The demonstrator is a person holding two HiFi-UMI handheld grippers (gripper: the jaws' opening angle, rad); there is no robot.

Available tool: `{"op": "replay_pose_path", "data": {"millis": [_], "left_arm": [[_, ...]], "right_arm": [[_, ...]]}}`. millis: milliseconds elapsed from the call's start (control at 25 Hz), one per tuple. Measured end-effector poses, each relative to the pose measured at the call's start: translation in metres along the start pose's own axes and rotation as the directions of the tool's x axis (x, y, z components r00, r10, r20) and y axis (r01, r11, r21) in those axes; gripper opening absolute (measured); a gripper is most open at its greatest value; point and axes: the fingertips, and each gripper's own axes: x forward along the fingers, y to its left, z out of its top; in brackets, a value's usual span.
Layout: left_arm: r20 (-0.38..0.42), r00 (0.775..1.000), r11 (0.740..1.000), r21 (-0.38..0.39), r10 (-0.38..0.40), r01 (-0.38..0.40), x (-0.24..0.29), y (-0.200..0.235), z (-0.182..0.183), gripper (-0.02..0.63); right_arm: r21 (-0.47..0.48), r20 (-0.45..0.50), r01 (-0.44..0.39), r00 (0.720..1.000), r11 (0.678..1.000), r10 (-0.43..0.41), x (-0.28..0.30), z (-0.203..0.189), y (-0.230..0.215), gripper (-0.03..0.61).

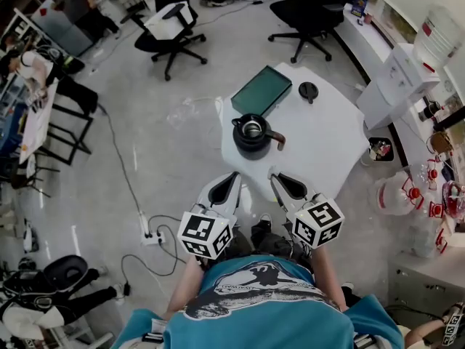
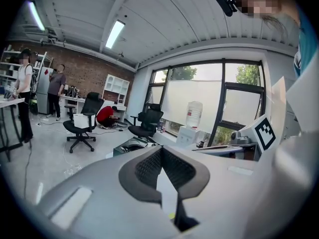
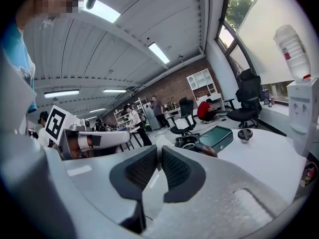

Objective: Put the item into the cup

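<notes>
A black cup (image 1: 252,133) with a brown handle stands on the white table (image 1: 327,137), and the right gripper view shows this cup (image 3: 192,142) ahead. A small round black item (image 1: 309,91) lies farther back on the table, right of a dark green tray (image 1: 261,90). Both grippers hover at the table's near edge, short of the cup. My left gripper (image 1: 235,176) is shut and holds nothing; its pads meet at the tips (image 2: 160,149). My right gripper (image 1: 273,174) is shut too, also with nothing between its pads (image 3: 159,148).
A water dispenser (image 1: 396,78) stands to the table's right, with jugs and clutter (image 1: 407,191) below it. Black office chairs (image 1: 171,31) sit on the floor beyond the table. A power strip with cables (image 1: 151,235) lies on the floor at the left.
</notes>
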Motion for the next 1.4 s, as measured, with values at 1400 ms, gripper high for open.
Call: {"op": "replay_pose_path", "data": {"millis": [1400], "left_arm": [[-0.042, 0.999, 1.0, -0.002, 0.018, -0.018, 0.028, 0.048, 0.019, 0.018]], "right_arm": [[-0.027, -0.076, -0.013, 0.997, 1.0, 0.011, 0.072, 0.026, -0.036, 0.029]]}}
